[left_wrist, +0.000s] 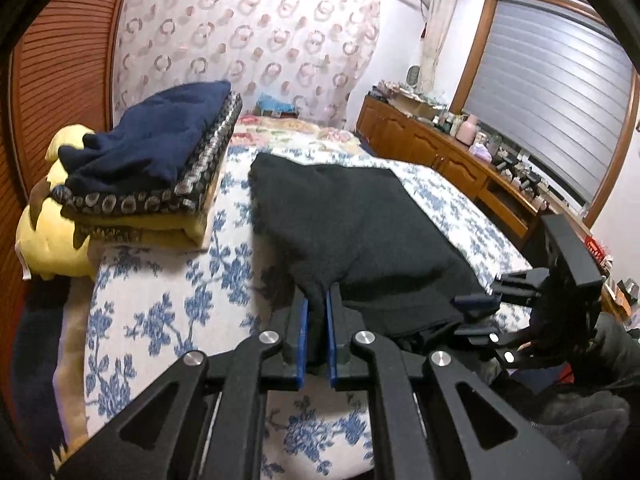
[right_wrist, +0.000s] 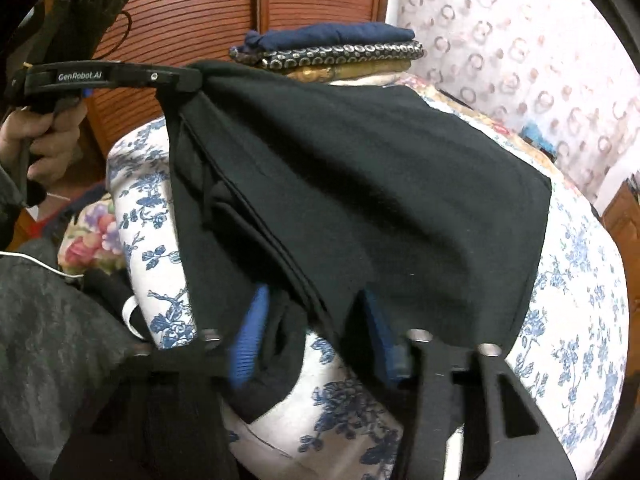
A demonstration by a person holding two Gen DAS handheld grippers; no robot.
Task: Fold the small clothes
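**Black garment half-lifted, one corner gripped, the other being taken**

Bedroom walls, a louvred wooden wardrobe [left_wrist: 60, 80] and a slatted window blind [left_wrist: 552, 92] frame a bed [left_wrist: 160, 320] covered in a white sheet with blue flowers, which serves as the folding surface. At its far side, against the wardrobe, stands a stack of folded clothes [left_wrist: 148, 160]: a navy piece on top, a dark patterned one beneath, yellow at the bottom. That stack suggests several items are already finished.

Now in hand is the black garment [left_wrist: 360, 232], which lies spread across the middle of the bed, its far part flat on the sheet and its near edge raised. It looks only partly folded: in the right wrist view layered edges show along its near side, so at least one fold seems made, while the final folds and the move to the stack remain.

On the near left corner, the left gripper [left_wrist: 318, 312] has its blue-padded fingers pressed together, pinching a tuck of the black cloth and holding it off the sheet. At the near right edge, the right gripper [right_wrist: 316, 332] has its fingers partly spread with the hem hanging between them; the left pad is blurred, and I judge the pads are not yet pressing the cloth.
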